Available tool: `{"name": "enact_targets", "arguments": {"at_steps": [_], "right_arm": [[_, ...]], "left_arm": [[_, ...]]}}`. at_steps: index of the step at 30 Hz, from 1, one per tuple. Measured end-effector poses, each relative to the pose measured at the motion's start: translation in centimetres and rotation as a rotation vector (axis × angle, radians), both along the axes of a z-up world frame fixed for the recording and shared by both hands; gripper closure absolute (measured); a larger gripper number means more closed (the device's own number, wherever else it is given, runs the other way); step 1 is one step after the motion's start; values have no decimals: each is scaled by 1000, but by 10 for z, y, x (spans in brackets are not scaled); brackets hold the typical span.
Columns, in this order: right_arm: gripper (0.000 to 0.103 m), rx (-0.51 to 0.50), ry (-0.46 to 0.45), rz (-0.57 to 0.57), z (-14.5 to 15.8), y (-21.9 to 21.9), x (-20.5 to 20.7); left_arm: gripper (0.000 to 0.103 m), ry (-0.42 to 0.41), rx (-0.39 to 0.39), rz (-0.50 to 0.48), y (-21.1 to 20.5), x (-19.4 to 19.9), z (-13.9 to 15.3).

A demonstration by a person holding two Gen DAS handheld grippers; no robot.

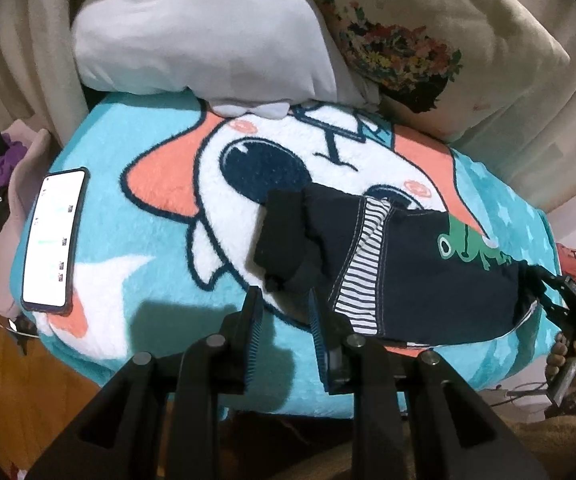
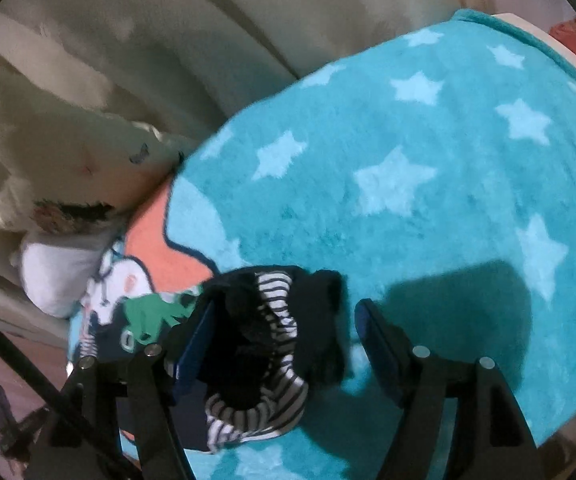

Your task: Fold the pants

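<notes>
Left gripper (image 1: 286, 312) fingers parted, right gripper (image 2: 284, 316) wide, pants (image 1: 404, 272) waistband bunched, partly hidden

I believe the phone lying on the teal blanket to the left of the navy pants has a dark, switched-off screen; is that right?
Not quite: the phone does lie on the teal blanket left of the navy pants, but its screen is lit white, as the left wrist view shows.

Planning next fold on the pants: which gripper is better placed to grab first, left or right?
Right, probably. The right gripper is open with its fingers already straddling the striped-lined end of the pants. The left gripper, also open, sits short of the other end, over the blanket.
</notes>
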State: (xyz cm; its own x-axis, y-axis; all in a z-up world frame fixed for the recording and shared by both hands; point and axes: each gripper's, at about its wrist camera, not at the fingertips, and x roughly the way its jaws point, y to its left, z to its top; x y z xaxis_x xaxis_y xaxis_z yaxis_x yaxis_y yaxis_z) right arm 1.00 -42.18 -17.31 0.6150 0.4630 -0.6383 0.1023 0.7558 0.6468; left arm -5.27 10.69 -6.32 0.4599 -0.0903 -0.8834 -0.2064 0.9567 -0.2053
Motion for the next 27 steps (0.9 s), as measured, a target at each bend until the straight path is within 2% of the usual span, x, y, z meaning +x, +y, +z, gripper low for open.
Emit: {"name": "enact_targets", "arguments": {"at_steps": [4, 7, 10, 11, 12, 14, 17, 23, 27], "right_arm": [[26, 77, -28, -84, 6, -24, -16], [22, 111, -18, -21, -4, -11, -8], [23, 28, 18, 86, -23, 23, 4], [30, -23, 8, 106, -24, 32, 6], [54, -50, 22, 130, -25, 40, 10], [79, -26, 49, 178, -26, 49, 19], [85, -89, 12, 201, -16, 51, 25], [86, -100, -48, 166, 0, 28, 34], [86, -81, -46, 96, -9, 5, 34]], "left_arm": [[75, 8, -2, 45, 3, -4, -1], [75, 15, -23, 62, 3, -3, -2], [75, 18, -26, 48, -8, 1, -1], [75, 16, -22, 42, -12, 2, 0], [75, 14, -17, 34, -17, 3, 1], [75, 9, -8, 18, -25, 7, 3], [75, -1, 7, 6, -35, 10, 6], [75, -9, 29, 5, -46, 16, 11], [75, -16, 41, 0, -53, 20, 15]]}}
